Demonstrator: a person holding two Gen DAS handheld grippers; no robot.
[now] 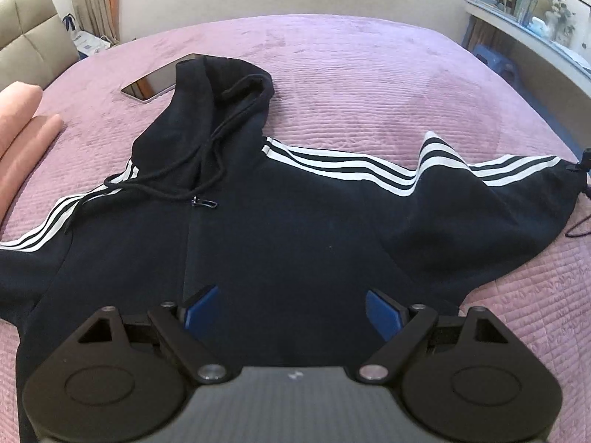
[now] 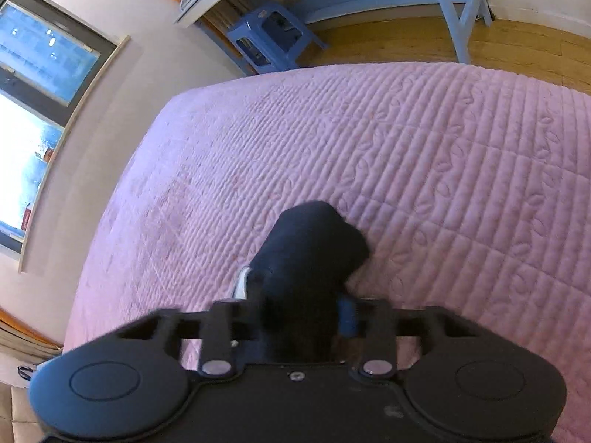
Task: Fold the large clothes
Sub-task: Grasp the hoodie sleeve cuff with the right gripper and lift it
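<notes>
My pink-quilted bed (image 1: 369, 74) carries the black hoodie (image 1: 280, 229) spread flat mid-bed; its left sleeve runs out of frame. A phone (image 1: 155, 83) lies partly under the hood. My left gripper (image 1: 293, 312) hovers with jaws wide; my right gripper (image 2: 299, 313) clamps a bunched, blurred sleeve end (image 2: 314, 243).

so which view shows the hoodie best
The left wrist view: the black hoodie lies spread on the purple bedspread, with hood, drawstrings and white sleeve stripes all visible. The right wrist view shows only a dark bunch of it clamped in the right tongs.
</notes>
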